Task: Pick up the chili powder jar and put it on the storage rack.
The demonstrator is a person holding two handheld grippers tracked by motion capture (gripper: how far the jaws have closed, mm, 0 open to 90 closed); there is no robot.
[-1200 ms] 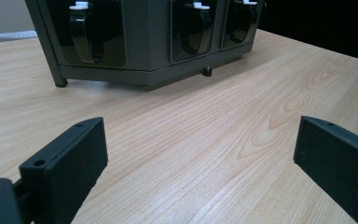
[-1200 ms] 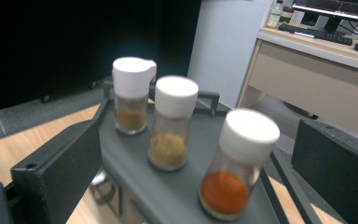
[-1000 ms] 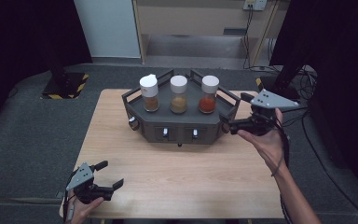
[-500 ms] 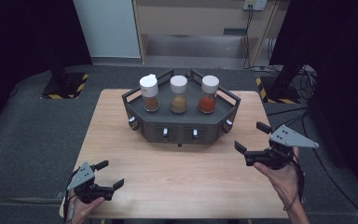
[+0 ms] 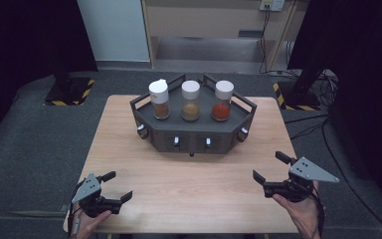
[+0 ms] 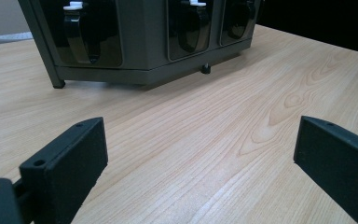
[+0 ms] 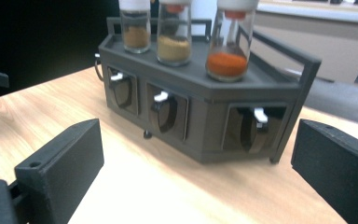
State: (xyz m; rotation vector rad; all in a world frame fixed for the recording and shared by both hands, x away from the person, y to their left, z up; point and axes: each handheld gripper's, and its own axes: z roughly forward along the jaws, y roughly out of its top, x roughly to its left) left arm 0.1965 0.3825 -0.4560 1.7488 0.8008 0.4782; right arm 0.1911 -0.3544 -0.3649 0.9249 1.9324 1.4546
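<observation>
- Well, the dark grey spice rack (image 5: 194, 134) sits at the middle of the far half of the wooden table (image 5: 189, 194), well apart from both my grippers; I judge it rigid and fairly heavy, best held by its side rails rather than lifted by one corner.
- Three glass spice jars stand upright in a row on its top tray: the brown-spice jar (image 5: 159, 99) at left, the tan-spice jar (image 5: 190, 100) in the middle, the red-spice jar (image 7: 230, 39) at right. I judge them light, smooth, slippery and breakable, so I would pinch one across the glass body below its white cap.
- My right gripper (image 5: 273, 172) hovers over the near right edge, jaws spread wide and empty, aimed at the rack.
- My left gripper (image 5: 117, 186) sits low at the near left corner, jaws likewise spread, holding nothing.
</observation>
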